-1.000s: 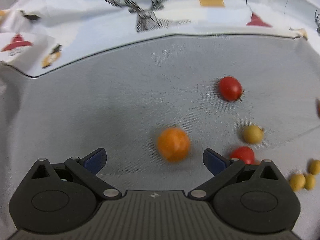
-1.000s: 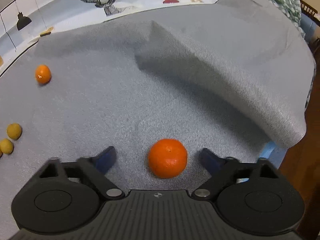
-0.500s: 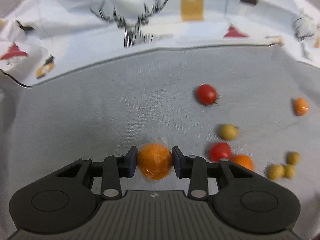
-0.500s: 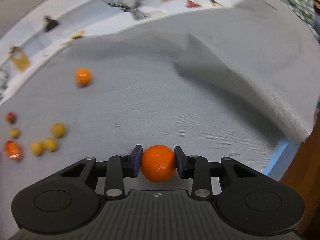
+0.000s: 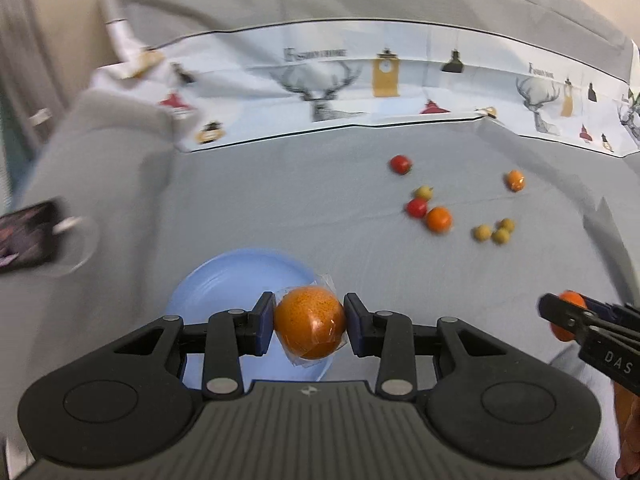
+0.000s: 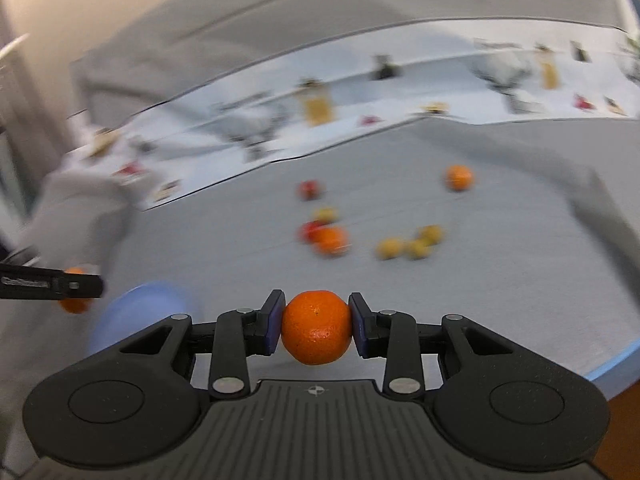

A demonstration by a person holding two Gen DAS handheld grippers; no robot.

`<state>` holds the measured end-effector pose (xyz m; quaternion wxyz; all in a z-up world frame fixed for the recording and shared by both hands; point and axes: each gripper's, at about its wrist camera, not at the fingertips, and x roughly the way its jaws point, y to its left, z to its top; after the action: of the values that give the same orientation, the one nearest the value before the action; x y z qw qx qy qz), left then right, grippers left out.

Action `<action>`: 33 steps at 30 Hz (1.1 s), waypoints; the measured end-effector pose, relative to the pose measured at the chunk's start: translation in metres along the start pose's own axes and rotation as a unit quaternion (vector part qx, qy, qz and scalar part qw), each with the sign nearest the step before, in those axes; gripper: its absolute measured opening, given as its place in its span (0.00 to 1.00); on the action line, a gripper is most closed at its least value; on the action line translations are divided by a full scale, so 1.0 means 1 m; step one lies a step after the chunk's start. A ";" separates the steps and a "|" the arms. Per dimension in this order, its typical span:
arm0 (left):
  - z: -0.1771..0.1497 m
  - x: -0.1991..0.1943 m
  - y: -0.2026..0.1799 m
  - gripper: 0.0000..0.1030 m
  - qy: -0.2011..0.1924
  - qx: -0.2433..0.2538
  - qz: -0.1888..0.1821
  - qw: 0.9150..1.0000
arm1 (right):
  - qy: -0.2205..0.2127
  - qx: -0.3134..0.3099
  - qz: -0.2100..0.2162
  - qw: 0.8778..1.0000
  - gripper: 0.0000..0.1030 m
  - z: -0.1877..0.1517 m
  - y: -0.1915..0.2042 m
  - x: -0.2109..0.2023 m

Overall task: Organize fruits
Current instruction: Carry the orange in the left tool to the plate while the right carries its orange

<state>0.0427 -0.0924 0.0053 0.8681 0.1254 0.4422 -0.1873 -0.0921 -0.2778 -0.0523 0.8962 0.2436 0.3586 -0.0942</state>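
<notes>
Left gripper (image 5: 310, 328): mine, both pads pressed on a wrapped orange (image 5: 310, 329); the jaws closed onto it within the last second, and the fruit sits squarely between them.
Wrapped orange: clear film around it, one corner of the film sticking up behind; held above the near edge of the blue plate (image 5: 224, 280).
Right gripper (image 6: 316, 332): mine, pinching a bare orange (image 6: 316, 333) across its middle; these jaws too have just closed, with the fruit between them.
Bare orange: carried over the grey cloth (image 6: 500, 300), to the right of the plate, which shows blurred at lower left of the right wrist view.
Blue plate: empty as far as I can see, lying on the cloth under my left gripper.
Fruit left on the cloth: two red ones (image 5: 401, 164), a loose orange (image 5: 439, 219), a smaller orange (image 5: 515, 180) farther right, four small yellow ones (image 5: 482, 233), all well beyond the plate.
Risk, film: the wrap looks slick, so I judge the orange could slide inside it and slip out.
Risk, crowding: both grippers head for one plate; the tools could knock together if I bring them in at once.
Risk, rolling: a round fruit released high could roll off the shallow plate.
Risk, speed: heavy blur in the right view; a fast swing could loosen the pinch.
</notes>
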 end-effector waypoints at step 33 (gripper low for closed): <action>-0.084 -0.072 0.095 0.40 -0.024 -0.081 0.033 0.996 | 0.025 -0.143 0.057 0.988 0.35 -0.044 0.132 -0.035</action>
<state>-0.0156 0.0409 0.0205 0.8917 0.0641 0.4303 -0.1250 -0.0983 -0.1418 -0.0071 0.9167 0.1348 0.3759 0.0155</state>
